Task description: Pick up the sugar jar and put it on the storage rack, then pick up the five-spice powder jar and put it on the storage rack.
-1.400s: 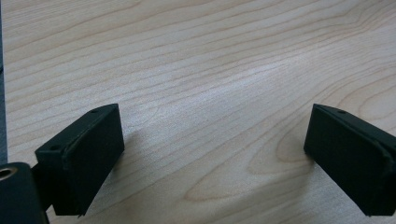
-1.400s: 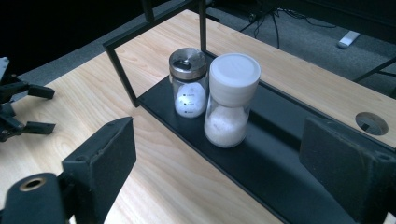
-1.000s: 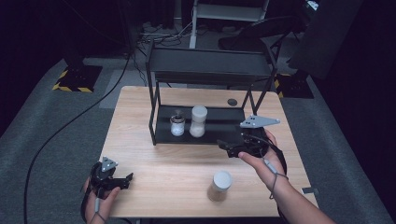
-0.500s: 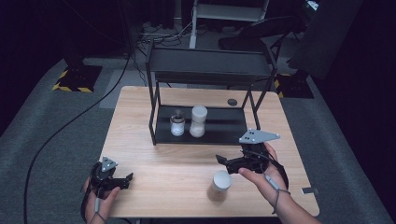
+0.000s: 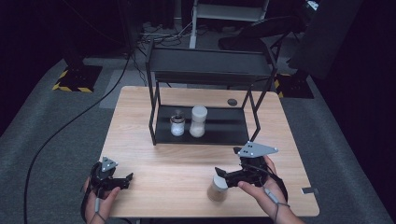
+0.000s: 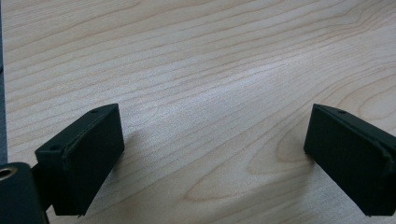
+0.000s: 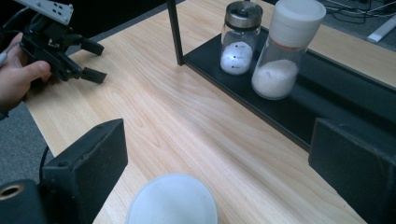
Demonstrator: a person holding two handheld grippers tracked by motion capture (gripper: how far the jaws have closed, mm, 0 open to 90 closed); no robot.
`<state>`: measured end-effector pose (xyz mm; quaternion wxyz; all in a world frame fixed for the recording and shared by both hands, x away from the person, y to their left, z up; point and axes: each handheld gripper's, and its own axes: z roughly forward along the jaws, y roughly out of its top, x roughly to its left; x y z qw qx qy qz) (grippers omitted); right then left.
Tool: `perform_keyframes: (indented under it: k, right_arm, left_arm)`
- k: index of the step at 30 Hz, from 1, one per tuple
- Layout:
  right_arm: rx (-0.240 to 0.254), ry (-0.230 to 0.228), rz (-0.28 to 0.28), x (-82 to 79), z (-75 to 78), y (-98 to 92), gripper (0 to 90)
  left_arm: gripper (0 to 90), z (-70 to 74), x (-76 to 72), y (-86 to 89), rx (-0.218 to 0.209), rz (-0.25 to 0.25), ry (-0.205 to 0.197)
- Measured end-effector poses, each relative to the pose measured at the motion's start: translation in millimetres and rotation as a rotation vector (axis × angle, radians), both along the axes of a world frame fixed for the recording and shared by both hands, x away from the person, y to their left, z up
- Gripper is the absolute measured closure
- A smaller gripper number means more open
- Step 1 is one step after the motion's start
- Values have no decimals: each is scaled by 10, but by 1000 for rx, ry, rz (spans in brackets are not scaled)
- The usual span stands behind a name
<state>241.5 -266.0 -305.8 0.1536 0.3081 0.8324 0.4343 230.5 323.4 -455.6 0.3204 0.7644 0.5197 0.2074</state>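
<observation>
At the left of the high view, the left hand-held gripper rests low over the near-left corner of the wooden surface, jaws spread wide with nothing between them; its own view shows bare wood grain between the two black pads.

Further right, a black two-tier rack stands at the back of the surface. On its lower tray sit a small glass shaker with a metal cap, holding a little white powder, and just beside it a taller jar with a white lid, about a third full of white grains. The two stand close, though I cannot tell whether they touch.

Right again, near the front edge, stands a third jar with a white lid, which looks to be the thing in hand. The right hand-held gripper hovers just above it, jaws wide apart and holding nothing; in the right gripper view the round lid lies low between the pads, untouched.

This jar probably has hard, smooth, slippery walls and a modest weight set low by its contents. It looks stiff, so a firm squeeze should be safe, though a drop could crack it if it is glass. The best hold is likely across the body just under the lid, jaws level, keeping it upright.
</observation>
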Motion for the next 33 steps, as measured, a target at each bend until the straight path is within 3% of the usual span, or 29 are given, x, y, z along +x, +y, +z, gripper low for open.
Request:
perform_keyframes:
  k: [15,33]
  right_arm:
    - [-8,55,7,-83,-331,-41,48]
    - [-17,89,36,-126,-590,-15,64]
  left_arm:
    - [42,0,1,0,0,0,0]
    - [42,0,1,0,0,0,0]
